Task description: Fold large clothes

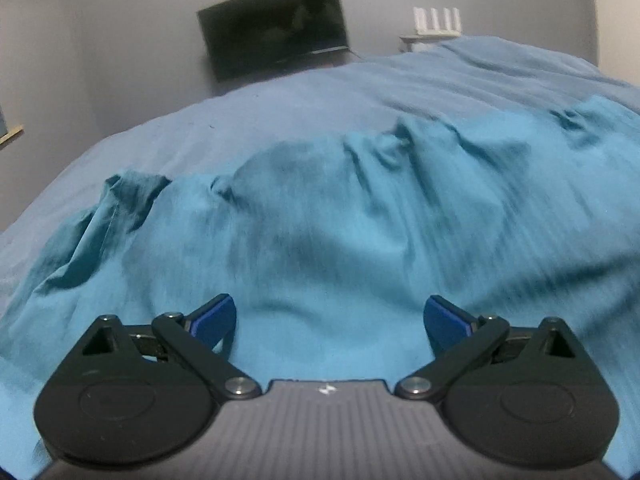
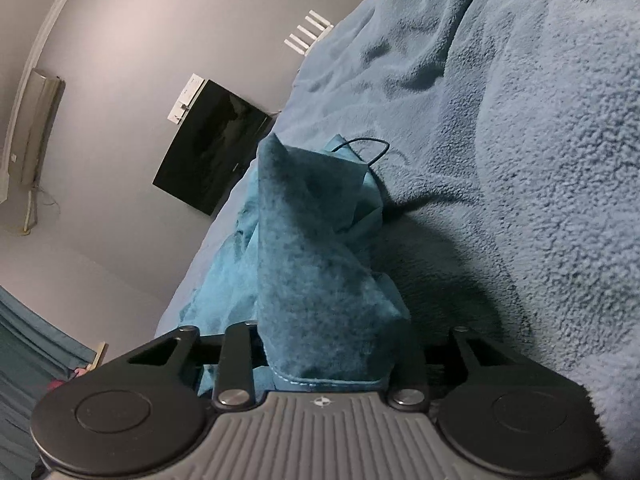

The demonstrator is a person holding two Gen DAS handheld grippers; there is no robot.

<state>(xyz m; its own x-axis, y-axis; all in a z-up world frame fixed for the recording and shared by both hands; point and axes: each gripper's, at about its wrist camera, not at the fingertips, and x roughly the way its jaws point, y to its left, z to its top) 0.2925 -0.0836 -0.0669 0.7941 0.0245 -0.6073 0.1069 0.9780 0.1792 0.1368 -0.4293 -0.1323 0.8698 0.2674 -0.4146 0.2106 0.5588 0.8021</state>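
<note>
the teal garment (image 1: 328, 216) lies rumpled across the bed (image 1: 280, 108), spread over its near part with its wrinkled far edge running side to side and one bunched corner toward the bed's left edge. the left tongs (image 1: 330, 320) hover just above the cloth, jaws wide apart with nothing between them. the right tongs (image 2: 332, 344) are clamped on a thick gathered fold of the same garment (image 2: 312, 248), which stands up in a peak in front of them, lifted off the bed. a fluffy blue blanket (image 2: 520, 160) lies just beside that fold. a dark screen (image 1: 276, 28) hangs on the wall beyond the bed's far edge.
</note>
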